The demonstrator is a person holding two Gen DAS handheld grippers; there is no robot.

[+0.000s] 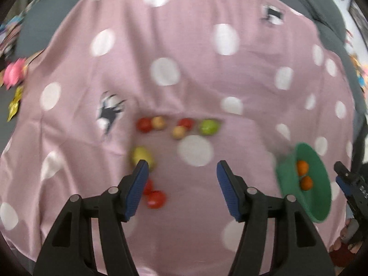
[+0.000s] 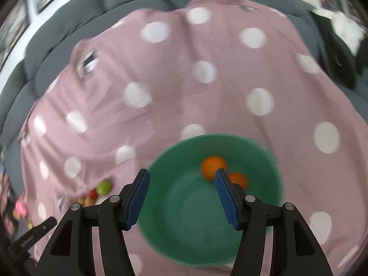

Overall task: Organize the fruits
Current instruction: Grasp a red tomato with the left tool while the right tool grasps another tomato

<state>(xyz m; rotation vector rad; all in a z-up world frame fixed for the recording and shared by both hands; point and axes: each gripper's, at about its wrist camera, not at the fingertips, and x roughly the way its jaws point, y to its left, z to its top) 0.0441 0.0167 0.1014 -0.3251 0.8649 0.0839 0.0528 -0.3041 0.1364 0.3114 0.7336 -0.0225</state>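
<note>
Fruits lie on a pink polka-dot cloth (image 1: 184,69). A yellow pear (image 1: 140,155) sits just past my open, empty left gripper (image 1: 181,168), by its left fingertip. Red fruits (image 1: 156,198) lie below it. Farther off are a red fruit (image 1: 144,124), two tan fruits (image 1: 178,132) and a green apple (image 1: 208,126). A green bowl (image 1: 315,197) at the right holds two oranges (image 1: 302,167). My right gripper (image 2: 181,177) is open and empty above the bowl (image 2: 184,218), with the oranges (image 2: 210,163) by its right fingertip.
A grey sofa (image 2: 138,2) borders the cloth at the back. Pink and yellow items (image 1: 13,73) lie off the cloth at the left. The right gripper's body (image 1: 352,188) shows at the right edge of the left wrist view.
</note>
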